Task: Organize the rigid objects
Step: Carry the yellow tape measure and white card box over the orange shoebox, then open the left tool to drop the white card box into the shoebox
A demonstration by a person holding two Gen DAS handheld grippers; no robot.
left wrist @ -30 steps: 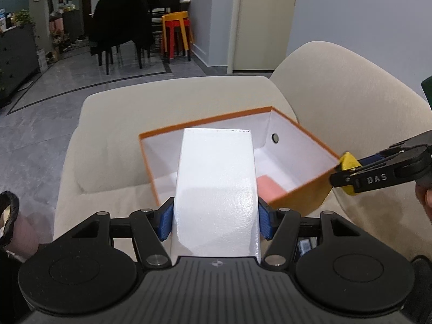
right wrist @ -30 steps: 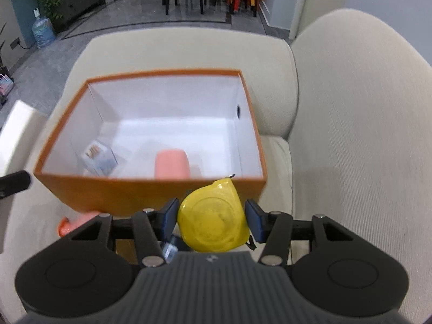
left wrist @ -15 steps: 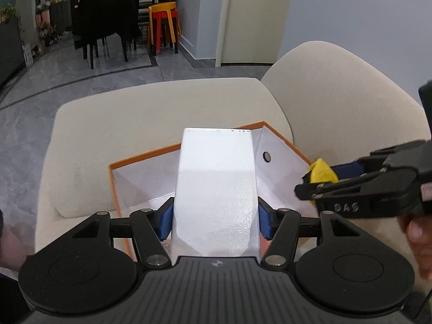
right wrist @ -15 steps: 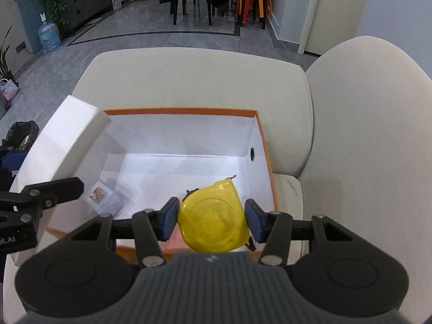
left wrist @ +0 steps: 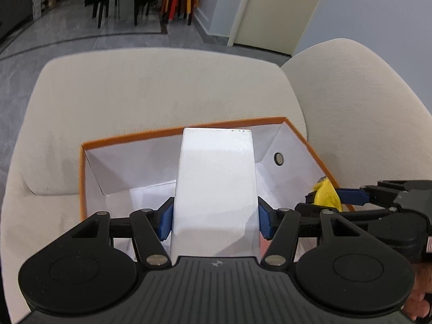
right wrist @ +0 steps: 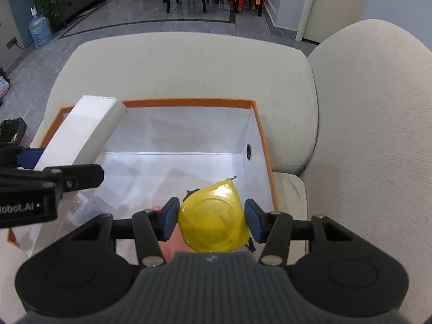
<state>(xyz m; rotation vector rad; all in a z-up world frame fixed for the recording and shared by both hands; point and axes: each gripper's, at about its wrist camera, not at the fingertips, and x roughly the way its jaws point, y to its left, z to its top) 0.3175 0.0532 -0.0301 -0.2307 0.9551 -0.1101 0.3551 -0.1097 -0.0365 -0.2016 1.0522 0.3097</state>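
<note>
The left gripper [left wrist: 215, 217] clamped a white carton [left wrist: 216, 183] over the orange box [right wrist: 266, 145] at its 9 o'clock side. The right gripper [right wrist: 212, 220] pinched a yellow tape measure [right wrist: 213, 216] above the 4 o'clock corner. Released together, the carton risked tipping onto the tape measure, or the grippers clashing.

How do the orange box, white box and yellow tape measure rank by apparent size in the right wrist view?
1. orange box
2. white box
3. yellow tape measure

The tape measure is nearest the camera, so it looks enlarged.
</note>
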